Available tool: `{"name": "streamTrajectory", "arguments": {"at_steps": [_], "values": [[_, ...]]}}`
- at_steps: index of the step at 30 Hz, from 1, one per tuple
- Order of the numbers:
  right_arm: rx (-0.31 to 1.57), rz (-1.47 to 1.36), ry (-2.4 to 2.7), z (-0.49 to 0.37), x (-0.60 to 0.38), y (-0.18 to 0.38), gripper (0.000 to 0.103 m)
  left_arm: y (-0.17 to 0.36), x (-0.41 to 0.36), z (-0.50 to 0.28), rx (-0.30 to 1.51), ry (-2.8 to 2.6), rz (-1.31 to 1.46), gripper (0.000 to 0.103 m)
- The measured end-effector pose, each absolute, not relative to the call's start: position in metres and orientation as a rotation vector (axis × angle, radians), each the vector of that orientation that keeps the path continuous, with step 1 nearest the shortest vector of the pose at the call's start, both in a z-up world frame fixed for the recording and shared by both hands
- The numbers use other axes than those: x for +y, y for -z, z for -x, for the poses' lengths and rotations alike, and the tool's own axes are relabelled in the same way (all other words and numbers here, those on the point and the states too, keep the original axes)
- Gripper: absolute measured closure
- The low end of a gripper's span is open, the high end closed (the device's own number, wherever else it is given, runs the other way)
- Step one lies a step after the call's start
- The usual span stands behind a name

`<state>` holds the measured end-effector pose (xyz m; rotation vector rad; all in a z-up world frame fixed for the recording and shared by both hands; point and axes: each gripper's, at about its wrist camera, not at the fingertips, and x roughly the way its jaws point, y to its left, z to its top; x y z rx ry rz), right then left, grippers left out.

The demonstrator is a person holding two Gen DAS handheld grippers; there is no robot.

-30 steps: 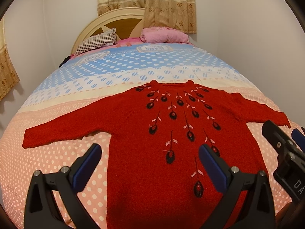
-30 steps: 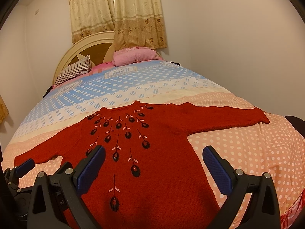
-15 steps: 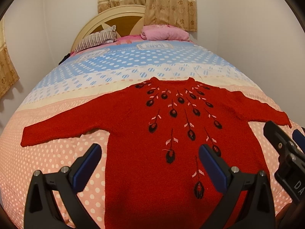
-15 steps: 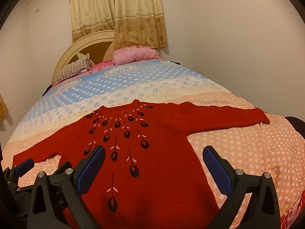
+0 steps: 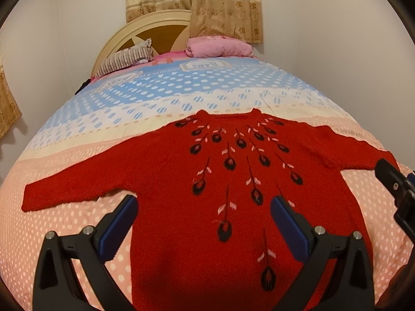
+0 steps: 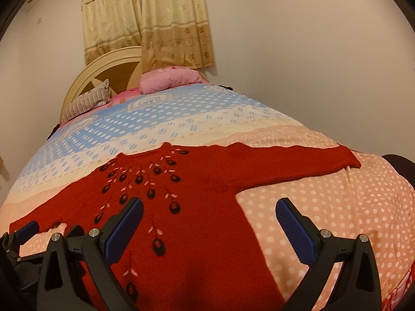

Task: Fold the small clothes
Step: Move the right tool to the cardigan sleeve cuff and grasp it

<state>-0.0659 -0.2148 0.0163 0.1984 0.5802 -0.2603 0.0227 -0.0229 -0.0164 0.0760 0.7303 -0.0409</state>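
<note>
1. Compared with a second ago, both grippers are being tilted slightly lower toward the bed point(image 5: 64, 223).
2. One red sweater point(image 5: 207, 181) is lying flat at 12 o'clock, sleeves spread for folding.
3. The left gripper point(image 5: 202, 223) and right gripper point(image 6: 207, 223) are being held spread wide, gripping nothing.
4. Two pillows point(image 5: 220, 48) are lying at the headboard.
</note>
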Motion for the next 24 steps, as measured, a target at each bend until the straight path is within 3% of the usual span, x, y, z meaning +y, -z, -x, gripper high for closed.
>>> {"name": "streamTrajectory", "arguments": {"at_steps": [14,20,24], "values": [[0.65,-0.261,0.371,0.038,-0.292,0.02,0.002,0.048,-0.005,-0.074,0.732,0.034,-0.043,0.0],[0.667,-0.381,0.446,0.032,-0.372,0.033,0.023,0.068,0.01,-0.092,0.747,-0.011,-0.001,0.0],[0.647,-0.49,0.583,0.037,-0.451,0.04,0.023,0.082,0.015,-0.095,0.773,-0.003,0.052,0.0]]}}
